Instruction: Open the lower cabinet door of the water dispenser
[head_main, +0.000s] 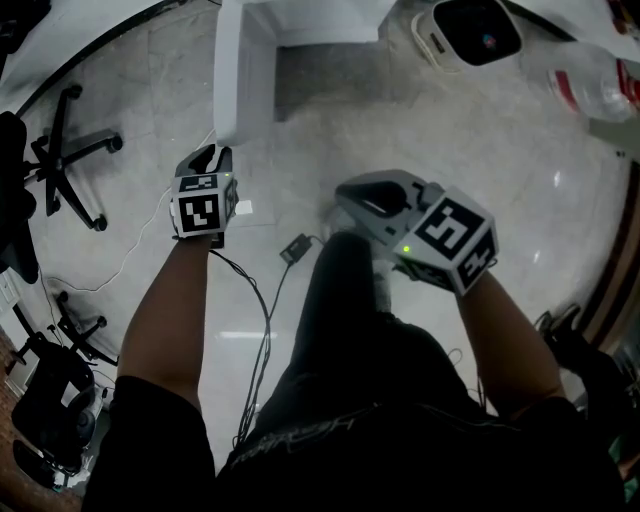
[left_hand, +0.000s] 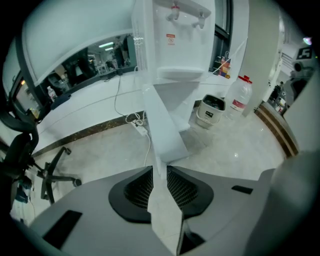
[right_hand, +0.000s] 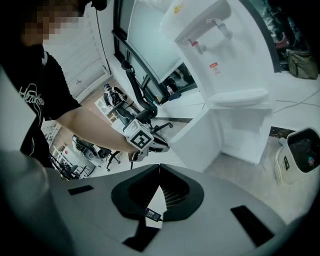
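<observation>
The white water dispenser (left_hand: 182, 40) stands against the wall, with its taps and drip tray in the right gripper view (right_hand: 225, 55). Its lower cabinet door (head_main: 245, 80) is swung out from the body. In the left gripper view the door's free edge (left_hand: 165, 125) runs straight down between the jaws. My left gripper (head_main: 215, 152) (left_hand: 159, 171) is shut on that edge, and the right gripper view shows it at the door's (right_hand: 200, 140) outer corner. My right gripper (head_main: 348, 192) (right_hand: 159, 169) hangs above the floor, away from the door, with its tips together and nothing held.
An office chair (head_main: 65, 160) stands on the floor to the left. A small white bin (left_hand: 210, 110) and a large water bottle (left_hand: 240, 97) sit right of the dispenser. Cables and a black adapter (head_main: 295, 248) lie on the marble floor near my legs.
</observation>
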